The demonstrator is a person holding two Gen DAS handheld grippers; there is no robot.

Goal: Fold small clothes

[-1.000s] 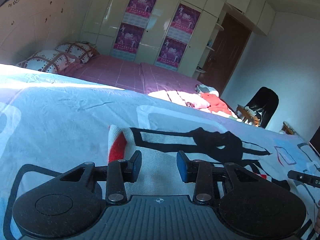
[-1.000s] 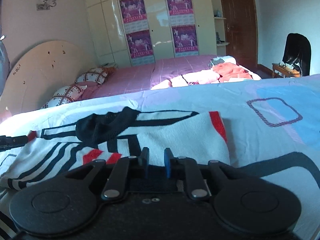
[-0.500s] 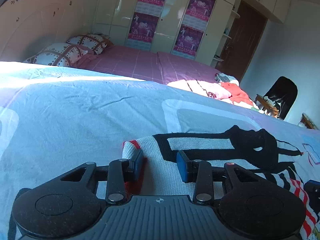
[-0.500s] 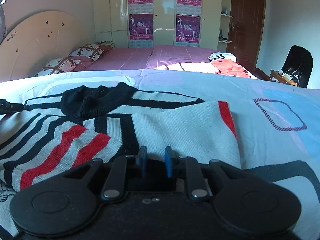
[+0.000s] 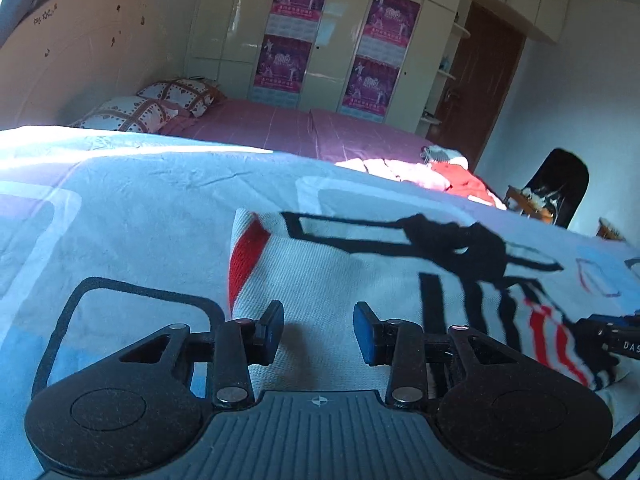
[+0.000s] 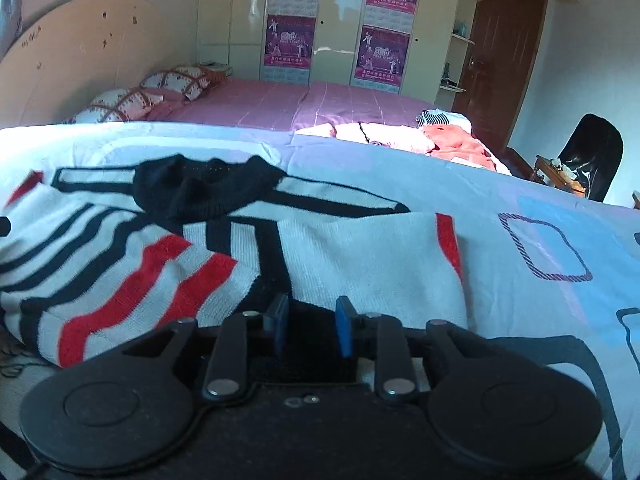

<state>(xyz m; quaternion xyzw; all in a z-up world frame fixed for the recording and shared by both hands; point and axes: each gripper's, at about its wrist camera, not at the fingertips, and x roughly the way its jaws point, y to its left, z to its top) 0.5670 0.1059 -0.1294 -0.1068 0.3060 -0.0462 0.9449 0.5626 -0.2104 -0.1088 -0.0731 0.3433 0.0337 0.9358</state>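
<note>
**Sweater half folded: watch the release**

Your striped knit sweater [image 6: 248, 248] lies on the patterned bedsheet [image 5: 120, 208], a sleeve folded across the body toward 9 o'clock in the right wrist view. Your right gripper [image 6: 310, 326] sits at the sweater's near hem; its jaws are opening, narrow, with no cloth visibly pinched. Your left gripper [image 5: 316, 330] hovers over the white panel, jaws moderately apart, holding nothing. If you pull away low, a pad could snag the loose knit and drag the fold open. No containers are in sight.
</note>
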